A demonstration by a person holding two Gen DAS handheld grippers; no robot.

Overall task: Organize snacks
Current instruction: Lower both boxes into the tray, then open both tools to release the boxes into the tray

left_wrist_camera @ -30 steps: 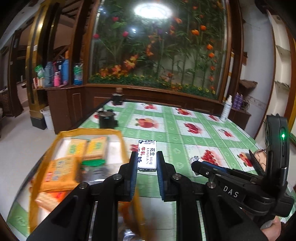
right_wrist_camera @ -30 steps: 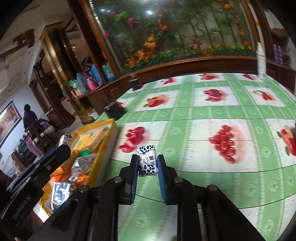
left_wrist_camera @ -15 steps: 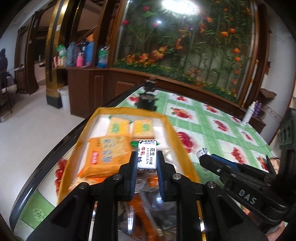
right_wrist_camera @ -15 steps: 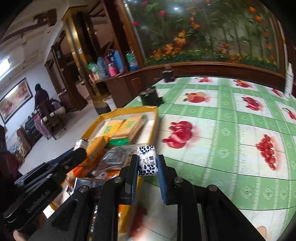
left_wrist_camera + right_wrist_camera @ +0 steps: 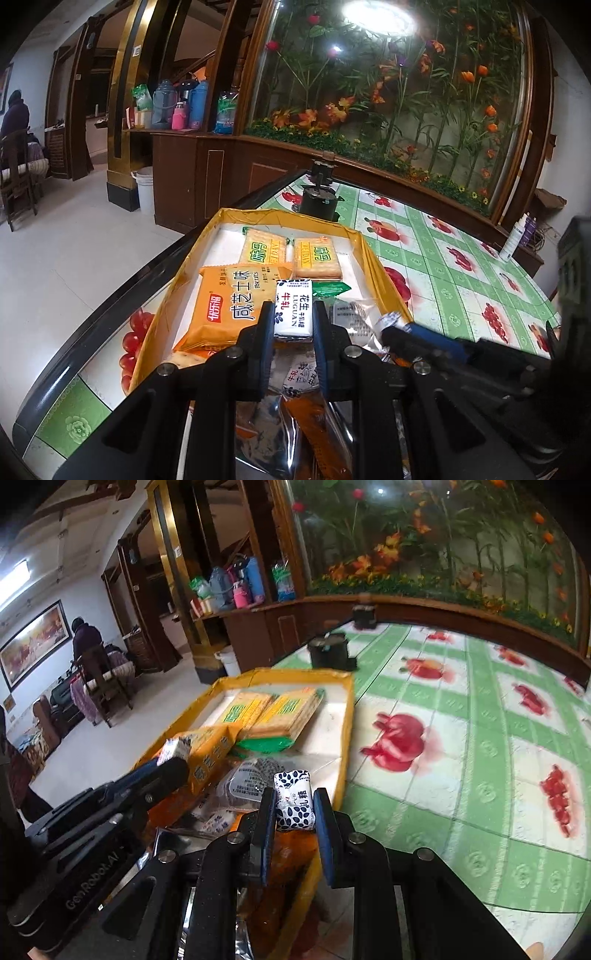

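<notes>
Candy (image 5: 293, 308) in L tongs (image 5: 293, 328), over box (image 5: 364, 245)

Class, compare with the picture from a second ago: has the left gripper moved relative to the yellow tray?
Yes. The left gripper, shut on its white candy, has swung from over the tablecloth to above the yellow tray.
</notes>
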